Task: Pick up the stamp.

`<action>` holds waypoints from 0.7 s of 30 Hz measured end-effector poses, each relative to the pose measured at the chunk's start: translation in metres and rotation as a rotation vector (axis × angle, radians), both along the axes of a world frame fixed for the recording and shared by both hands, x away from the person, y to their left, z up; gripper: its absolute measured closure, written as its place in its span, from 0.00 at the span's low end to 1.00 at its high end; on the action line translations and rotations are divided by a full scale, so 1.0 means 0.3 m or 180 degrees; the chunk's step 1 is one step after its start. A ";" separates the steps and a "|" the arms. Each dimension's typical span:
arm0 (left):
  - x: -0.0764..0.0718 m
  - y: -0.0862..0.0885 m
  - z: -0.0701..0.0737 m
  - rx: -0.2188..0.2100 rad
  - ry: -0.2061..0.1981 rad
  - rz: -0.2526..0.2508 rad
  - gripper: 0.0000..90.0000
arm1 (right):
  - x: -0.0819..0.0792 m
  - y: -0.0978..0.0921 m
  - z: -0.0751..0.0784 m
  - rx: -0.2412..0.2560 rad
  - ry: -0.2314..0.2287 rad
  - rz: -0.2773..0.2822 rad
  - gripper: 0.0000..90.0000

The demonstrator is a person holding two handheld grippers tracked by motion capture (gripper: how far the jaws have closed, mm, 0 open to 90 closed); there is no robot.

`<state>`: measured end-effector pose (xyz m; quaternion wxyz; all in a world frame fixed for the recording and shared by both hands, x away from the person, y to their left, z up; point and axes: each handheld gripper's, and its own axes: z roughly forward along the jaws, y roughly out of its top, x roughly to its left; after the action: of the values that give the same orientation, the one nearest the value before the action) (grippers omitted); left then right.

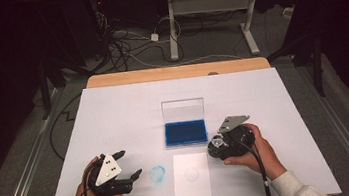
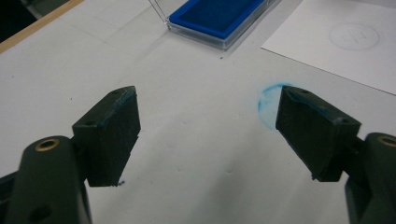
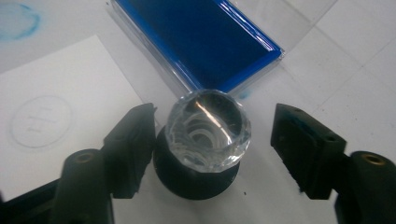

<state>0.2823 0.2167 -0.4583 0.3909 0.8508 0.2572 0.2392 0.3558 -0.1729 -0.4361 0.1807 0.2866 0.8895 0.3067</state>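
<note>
Stood upright between the wide-open jaws of the right gripper (image 3: 212, 140), untouched: a stamp (image 3: 205, 140) just beside the ink pad (image 3: 196, 39). Hovered empty and spread wide near the paper (image 2: 341, 42): left gripper (image 2: 208, 135).

Left tool (image 1: 129, 165) jaws wide apart, right tool (image 3: 212, 140) likewise (both hand-held)

A round stamp with a faceted clear-glass knob on a black base (image 3: 205, 140) stands upright on the white bench, toward its near edge, right of centre; it sits just beside the open blue ink pad's (image 3: 196, 42) near right corner.
</note>
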 end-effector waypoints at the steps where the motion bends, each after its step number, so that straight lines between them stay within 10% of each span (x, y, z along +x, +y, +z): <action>1: 0.000 0.000 0.000 0.0004 -0.0006 0.0000 0.23 | 0.002 0.001 -0.002 0.0012 0.0009 -0.0009 0.40; 21: 0.001 -0.006 -0.006 0.0035 0.0070 -0.0045 0.23 | -0.006 0.019 0.011 -0.0025 -0.0043 0.0083 0.63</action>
<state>0.2825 0.2150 -0.4602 0.3851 0.8573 0.2541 0.2285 0.3541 -0.1672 -0.4328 0.1839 0.2722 0.8931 0.3074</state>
